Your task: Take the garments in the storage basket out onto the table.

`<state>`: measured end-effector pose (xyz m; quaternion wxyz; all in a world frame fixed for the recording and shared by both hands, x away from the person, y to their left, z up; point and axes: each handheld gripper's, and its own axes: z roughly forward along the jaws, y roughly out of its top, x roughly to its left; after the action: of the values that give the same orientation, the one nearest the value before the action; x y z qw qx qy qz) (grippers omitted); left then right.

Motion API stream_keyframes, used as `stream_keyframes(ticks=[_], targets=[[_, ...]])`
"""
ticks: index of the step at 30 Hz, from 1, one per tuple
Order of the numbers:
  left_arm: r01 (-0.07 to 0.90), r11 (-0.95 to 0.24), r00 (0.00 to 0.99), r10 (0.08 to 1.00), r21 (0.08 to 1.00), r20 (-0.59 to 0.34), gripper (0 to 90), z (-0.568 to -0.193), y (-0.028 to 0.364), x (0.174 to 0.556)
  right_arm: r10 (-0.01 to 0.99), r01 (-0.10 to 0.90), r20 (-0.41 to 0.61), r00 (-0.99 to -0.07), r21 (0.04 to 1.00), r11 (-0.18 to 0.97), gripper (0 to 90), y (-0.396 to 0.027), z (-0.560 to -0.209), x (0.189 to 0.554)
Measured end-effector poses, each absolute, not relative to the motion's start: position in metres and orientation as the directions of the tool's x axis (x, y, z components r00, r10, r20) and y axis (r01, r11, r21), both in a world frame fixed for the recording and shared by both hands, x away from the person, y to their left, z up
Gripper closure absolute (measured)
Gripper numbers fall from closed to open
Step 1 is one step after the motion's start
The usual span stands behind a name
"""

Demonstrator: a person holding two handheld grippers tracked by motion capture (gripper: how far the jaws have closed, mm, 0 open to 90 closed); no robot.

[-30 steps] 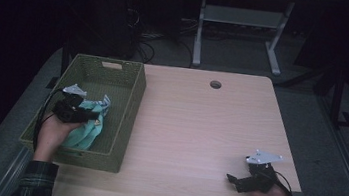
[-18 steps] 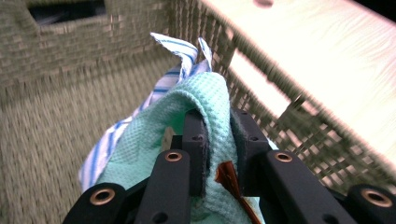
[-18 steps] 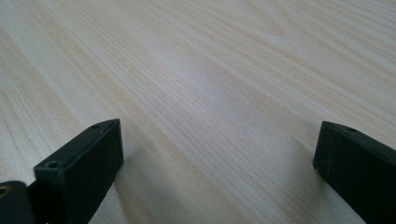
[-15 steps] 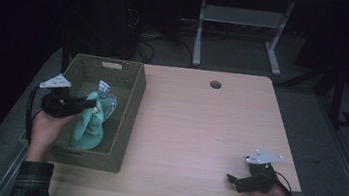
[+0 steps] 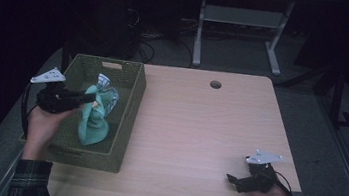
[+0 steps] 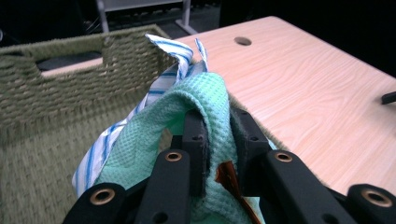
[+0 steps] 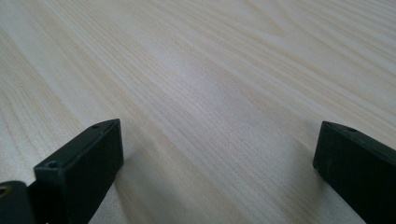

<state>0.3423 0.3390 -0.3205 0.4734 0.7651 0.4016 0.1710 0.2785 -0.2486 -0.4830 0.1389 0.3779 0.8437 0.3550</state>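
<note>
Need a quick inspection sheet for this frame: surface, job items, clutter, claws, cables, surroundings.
Surface: wooden table, bare wood with one grommet hole.
Job's things: green woven basket at the table's left edge; teal cloth with a blue-striped cloth, lifted partly out.
Clutter: nothing seen.
Grippers: left claw shut on the teal cloth; right claw open, low over the table near the right front corner.
Cables: one trails from each gripper; more lie on the floor behind.
Surroundings: dark room, white frame legs behind.

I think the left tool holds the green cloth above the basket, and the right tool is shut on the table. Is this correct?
Not quite: the right tool is open, its jaws wide apart over bare table, as the right gripper view shows. The left tool does hold the green cloth above the basket.
</note>
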Motion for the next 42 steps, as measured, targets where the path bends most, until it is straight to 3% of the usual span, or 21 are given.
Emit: stream_keyframes(ticks=[21,42], targets=[[0.393,-0.213,0.679,0.723,0.895,-0.127,76.8,-0.278,0.320,0.341,0.736,0.539,0.034,-0.676,0.704,0.462,1.4,-0.249,-0.483,0.278],[0.313,-0.260,0.782,0.617,0.913,-0.092,76.8,-0.248,0.260,0.338,0.737,0.540,0.034,-0.675,0.704,0.461,1.4,-0.248,-0.483,0.278]])
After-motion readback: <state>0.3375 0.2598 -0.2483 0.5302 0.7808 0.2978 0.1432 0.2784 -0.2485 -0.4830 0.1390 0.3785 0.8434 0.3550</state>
